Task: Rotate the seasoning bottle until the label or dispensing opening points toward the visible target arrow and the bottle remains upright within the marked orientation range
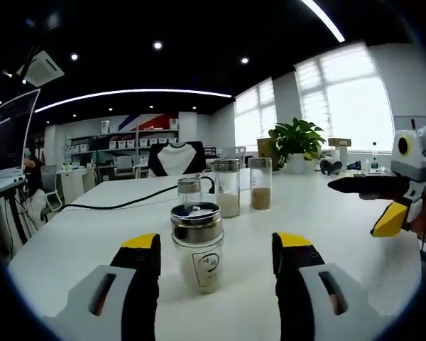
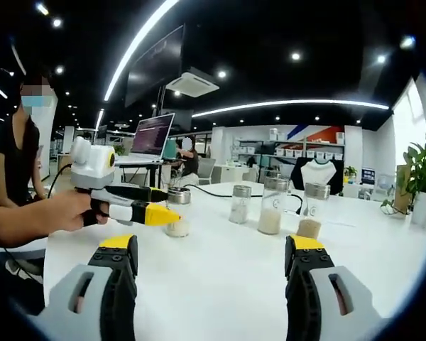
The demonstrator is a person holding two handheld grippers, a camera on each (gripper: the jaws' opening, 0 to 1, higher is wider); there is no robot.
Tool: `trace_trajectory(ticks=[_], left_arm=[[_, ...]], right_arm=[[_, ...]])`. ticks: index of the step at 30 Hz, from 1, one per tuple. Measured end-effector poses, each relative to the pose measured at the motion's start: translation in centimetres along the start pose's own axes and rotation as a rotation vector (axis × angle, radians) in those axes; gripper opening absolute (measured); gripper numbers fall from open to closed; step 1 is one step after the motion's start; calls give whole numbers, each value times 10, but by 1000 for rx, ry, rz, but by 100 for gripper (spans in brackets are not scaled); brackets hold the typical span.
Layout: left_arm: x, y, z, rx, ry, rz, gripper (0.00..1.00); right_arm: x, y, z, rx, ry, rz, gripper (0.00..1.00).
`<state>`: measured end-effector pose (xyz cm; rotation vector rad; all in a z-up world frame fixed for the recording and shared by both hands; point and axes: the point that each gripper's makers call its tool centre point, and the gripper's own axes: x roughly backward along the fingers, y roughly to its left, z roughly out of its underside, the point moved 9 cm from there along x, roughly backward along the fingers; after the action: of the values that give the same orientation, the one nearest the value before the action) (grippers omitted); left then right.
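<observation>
A small glass seasoning bottle (image 1: 197,250) with a chrome lid and a drawn label stands upright on the white table (image 1: 92,234). It sits between the jaws of my left gripper (image 1: 216,241), which is open, with a gap on each side. In the right gripper view the same bottle (image 2: 176,222) stands at the yellow tips of the left gripper (image 2: 169,204), held by a hand. My right gripper (image 2: 211,241) is open over bare table with nothing between its jaws. It also enters the left gripper view as the right gripper (image 1: 353,207), off to the bottle's right.
Three more jars stand further back: a short one (image 1: 189,190), a tall one with white powder (image 1: 227,188) and one with brown powder (image 1: 260,183). A black cable (image 1: 121,204) crosses the table. A potted plant (image 1: 296,142) is at the far edge. A person (image 2: 18,156) stands at the left.
</observation>
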<state>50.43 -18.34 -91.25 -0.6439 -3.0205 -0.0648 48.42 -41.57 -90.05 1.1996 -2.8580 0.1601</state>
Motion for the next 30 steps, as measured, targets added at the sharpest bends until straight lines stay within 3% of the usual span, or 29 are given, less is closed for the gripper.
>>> trace_trajectory(ticks=[5,7,9,17,23,28,30], left_arm=[[10,-11,-2,17,-18,40,89],[12,-14,-1,0,-12,57,100],[15,-19,1,-25,11,69,100],[29,-36,0,3,-42,148,100],[32,-39,3,35,20,145,100],[36,-36,3,3,14,129,100],[37,-35,2,14,11,131,100]], right_arm=[[-8,-11,-5,-45,-34,2,82],[-14,-16,-8,-56,-36,8,79],[-22,-17,-9,-50,-28,8,75],[-58,-25,-8,-53,-18,1,61],[-87,-29,-5,-27,5,18,58],[-112,-33,-8,64,4,36,54],[-120,-33,-10,56,7,33,52]])
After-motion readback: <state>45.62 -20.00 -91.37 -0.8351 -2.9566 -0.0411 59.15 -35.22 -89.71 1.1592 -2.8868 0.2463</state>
